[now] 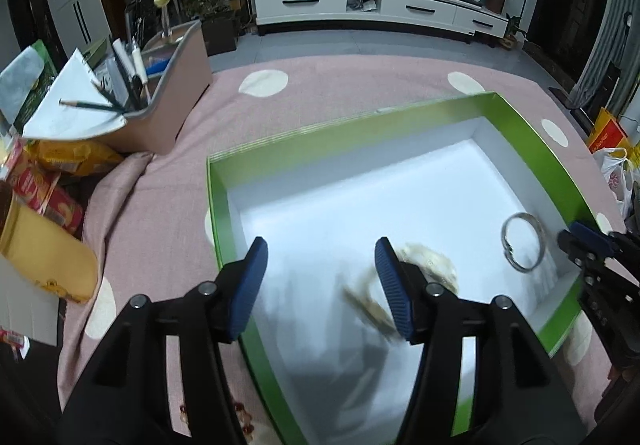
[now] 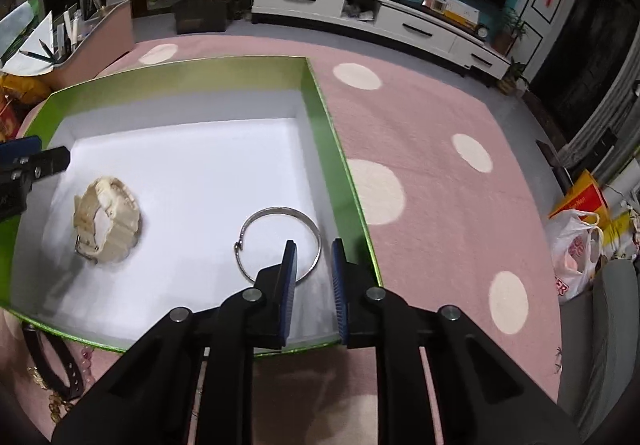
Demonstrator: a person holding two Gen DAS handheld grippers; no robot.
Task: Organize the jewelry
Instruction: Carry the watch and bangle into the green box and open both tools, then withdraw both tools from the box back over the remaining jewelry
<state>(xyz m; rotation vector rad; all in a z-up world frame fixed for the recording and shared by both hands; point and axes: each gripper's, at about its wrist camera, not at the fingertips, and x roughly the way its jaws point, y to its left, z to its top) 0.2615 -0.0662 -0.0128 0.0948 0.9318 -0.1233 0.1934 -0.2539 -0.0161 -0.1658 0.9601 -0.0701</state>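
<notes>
- Cream wristwatch (image 2: 107, 219) sits in the green-rimmed box (image 2: 320, 113), on the white floor toward its left side; the strap looks buckled into a loop. We judge it light, with a chunky resin case and a slightly springy band. Best hold is across the band, not the face.
- Silver bangle (image 2: 280, 243) lies flat on the box floor near the right wall, apart from the watch. Thin, stiff and slick metal, so it will likely skate on the smooth liner. We'd pinch across the wire at one point on the ring.
- Left gripper (image 1: 320, 285): jaws spread wide and empty, above the box floor with the watch beside its right finger.
- Right gripper (image 2: 314, 285): jaws a narrow gap apart, holding nothing, with the bangle's near arc just beyond the tips.
- More pieces wait outside the box on the near side: a dark strap (image 2: 52, 361) and beads (image 2: 86, 359), details too blurred to name.
- Surface: pink cloth with cream dots (image 2: 440, 185), soft and somewhat rumpled, so small items could sink or snag.
- Room: a living room, white TV cabinet (image 1: 360, 5) at the back, pink desk organiser (image 1: 160, 101) with pencils left of the box.
</notes>
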